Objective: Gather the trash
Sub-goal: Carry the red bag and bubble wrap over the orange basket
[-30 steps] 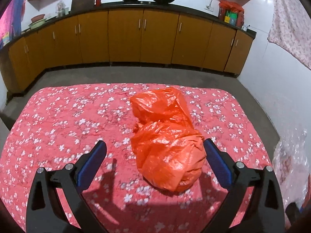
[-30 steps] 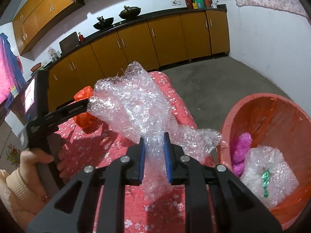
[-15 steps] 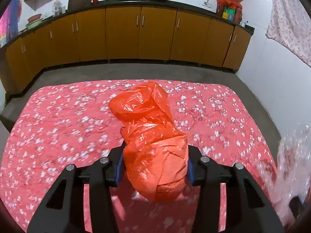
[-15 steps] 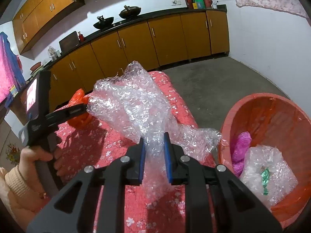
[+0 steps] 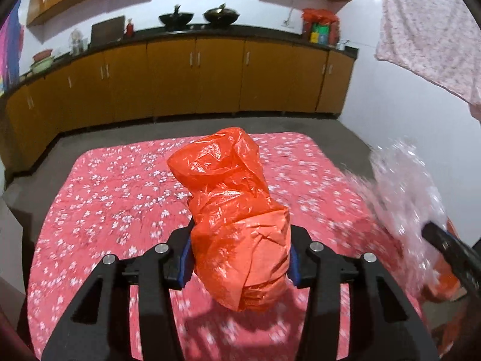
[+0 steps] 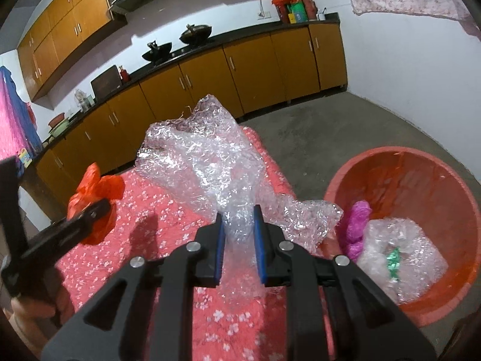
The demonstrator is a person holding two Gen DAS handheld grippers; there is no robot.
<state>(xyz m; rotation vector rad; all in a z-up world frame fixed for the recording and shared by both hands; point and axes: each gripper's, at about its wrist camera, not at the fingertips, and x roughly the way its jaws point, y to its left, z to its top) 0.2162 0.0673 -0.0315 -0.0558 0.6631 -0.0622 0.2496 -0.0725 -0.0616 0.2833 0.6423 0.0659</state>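
My left gripper (image 5: 239,258) is shut on a crumpled orange plastic bag (image 5: 231,204), held clear above the red flowered tablecloth (image 5: 114,192). The same orange bag (image 6: 96,198) shows at the left of the right wrist view, pinched in the left gripper (image 6: 99,210). My right gripper (image 6: 239,240) is shut on a big wad of clear bubble wrap (image 6: 204,156) that stands up past its blue pads. That bubble wrap (image 5: 402,192) appears blurred at the right edge of the left wrist view. A red plastic tub (image 6: 421,174) sits on the floor to the right.
The tub holds a pink bag (image 6: 357,225) and more bubble wrap (image 6: 399,249). Wooden cabinets (image 5: 192,78) with woks on a dark counter line the far wall. Grey floor (image 6: 345,126) lies between table and cabinets. A patterned cloth (image 5: 427,27) hangs at the upper right.
My left gripper went from wide open around the orange bag to shut on it, then lifted it off the cloth. My right gripper rose slightly with the bubble wrap still pinched.
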